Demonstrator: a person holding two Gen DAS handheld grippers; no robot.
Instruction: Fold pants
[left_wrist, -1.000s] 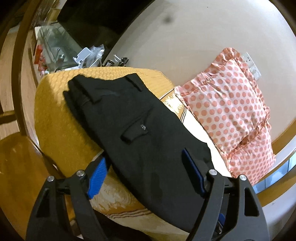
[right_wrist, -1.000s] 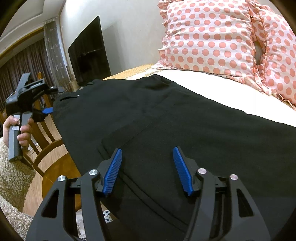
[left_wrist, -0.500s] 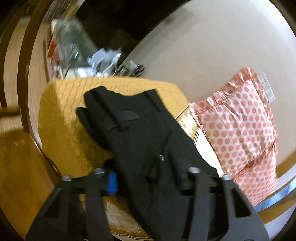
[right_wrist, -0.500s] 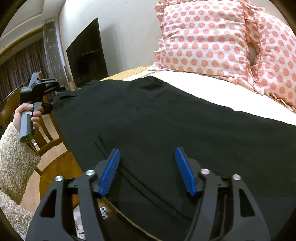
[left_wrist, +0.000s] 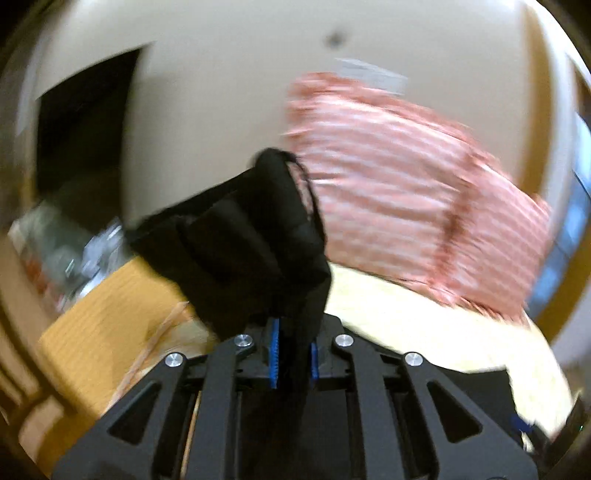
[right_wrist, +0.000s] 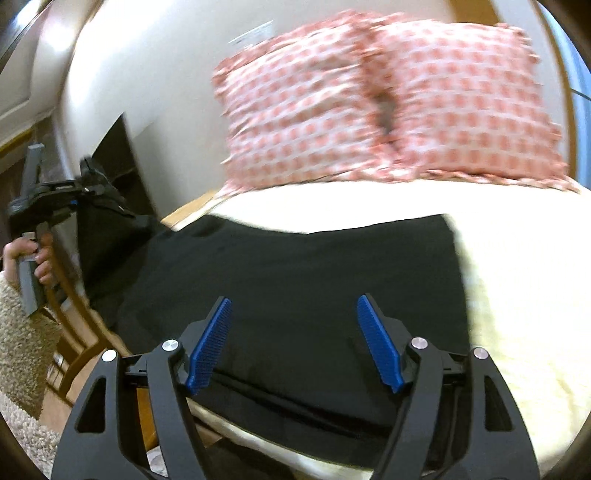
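Observation:
The black pants lie across the bed in the right wrist view. My left gripper is shut on the pants' waist end and holds it lifted above the bed edge. It also shows at the far left of the right wrist view, with the lifted black cloth hanging from it. My right gripper is open and empty, hovering just above the middle of the pants near the bed's front edge.
Two pink dotted pillows lean on the wall at the head of the cream bedspread. An orange cover lies on the left end. A dark TV and cluttered shelf stand beyond. A wooden chair is beside the bed.
My left gripper closed on the waist end of the pants and lifted it off the bed, swinging toward the pillows. My right gripper stayed open over the pants and shifted right.

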